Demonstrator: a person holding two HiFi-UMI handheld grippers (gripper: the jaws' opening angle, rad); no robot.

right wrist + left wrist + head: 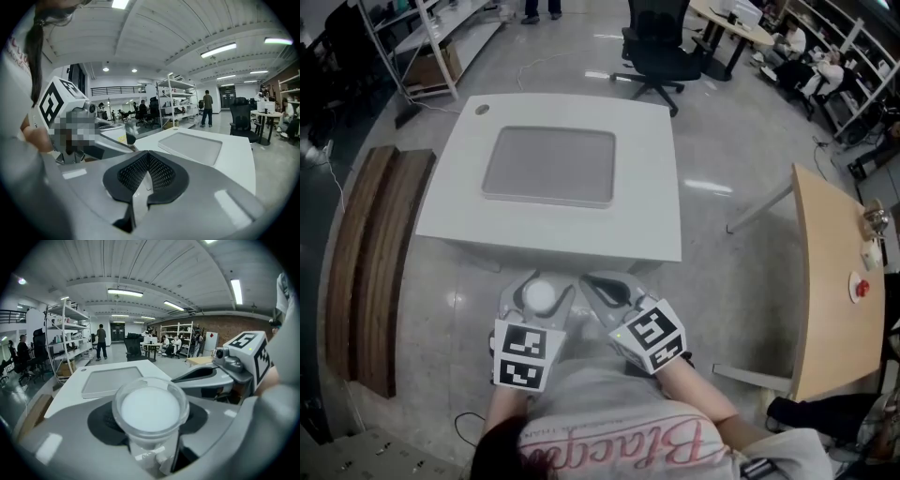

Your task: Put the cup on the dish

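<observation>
Your left hand-held gripper (541, 284) is pinching the cup (150, 409), a clear one with a white inside, upright between the pads and low in the centre of the head view, close to your body. It is short of the tabletop (649, 217) and well apart from the dish (549, 167). The right hand-held gripper (147, 161) is pressed together, nothing in it, just beside the left. Step in hand looks like the carry. Keep the cup level, lift it over the near tabletop edge, go forward to the dish in the upper centre, lower until the base sits flat inside the rim, then spread the jaws. Aim for the middle of the dish, not its raised border, or the cup may tip. The dish is bare and nothing else shows on the tabletop, so the path is open. Wooden bench (370, 262) at far left, wooden table (834, 281) at right and chair (661, 56) at top are all off your line. Keep the right gripper back.
</observation>
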